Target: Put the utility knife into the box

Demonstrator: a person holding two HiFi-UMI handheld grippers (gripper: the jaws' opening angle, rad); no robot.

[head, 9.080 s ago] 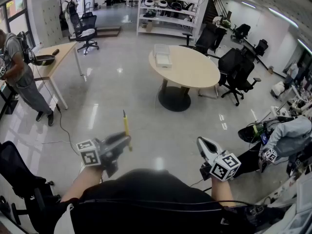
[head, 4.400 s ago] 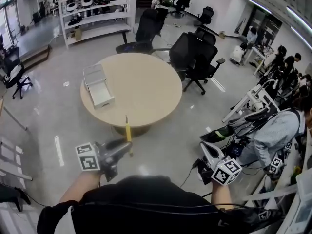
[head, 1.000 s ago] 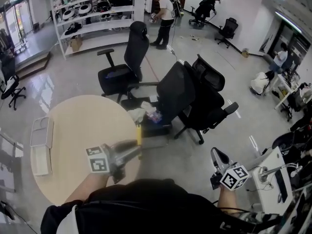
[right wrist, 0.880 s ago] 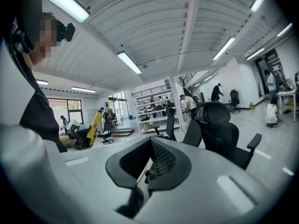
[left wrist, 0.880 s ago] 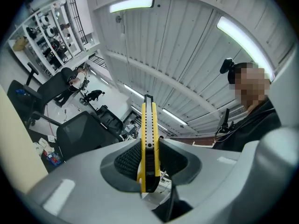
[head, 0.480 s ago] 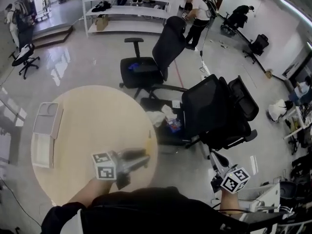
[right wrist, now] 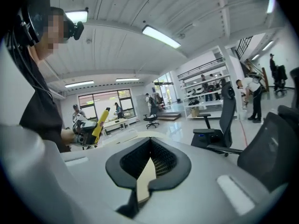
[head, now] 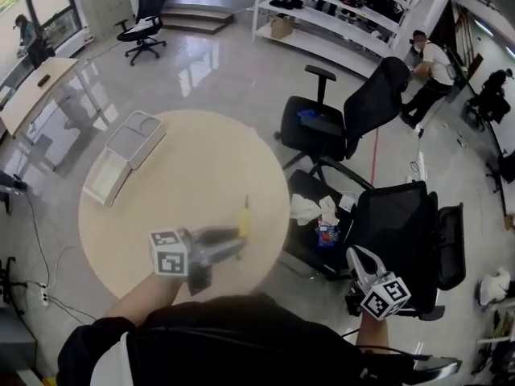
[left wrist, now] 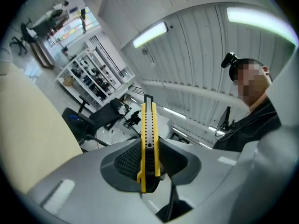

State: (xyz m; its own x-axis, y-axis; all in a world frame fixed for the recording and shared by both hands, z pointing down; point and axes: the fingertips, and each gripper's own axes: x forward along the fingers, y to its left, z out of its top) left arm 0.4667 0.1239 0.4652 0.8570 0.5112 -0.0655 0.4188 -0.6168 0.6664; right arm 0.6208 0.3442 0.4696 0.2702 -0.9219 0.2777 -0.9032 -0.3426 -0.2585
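A yellow utility knife (head: 244,218) stands upright in my left gripper (head: 233,244), which is shut on its lower end above the near right part of a round beige table (head: 201,163). In the left gripper view the knife (left wrist: 148,129) rises from between the pads of the left gripper (left wrist: 148,164). A white open box (head: 121,158) lies on the table's far left side, well away from the knife. My right gripper (head: 360,262) hangs off the table at the lower right, shut with nothing in it. The right gripper view shows its jaws (right wrist: 148,164) together and the knife (right wrist: 100,120) at left.
Black office chairs (head: 346,123) stand right of the table, the nearest chair (head: 402,232) between the table and my right gripper, with cloth and clutter (head: 318,211) on a seat. White shelves (head: 338,6) and a person (head: 430,67) are at the back. Cables (head: 36,240) lie left.
The view has swung round: the table now lies further under my left gripper and the box sits higher and more to the middle. The knife stays gripped; the right gripper is unchanged.
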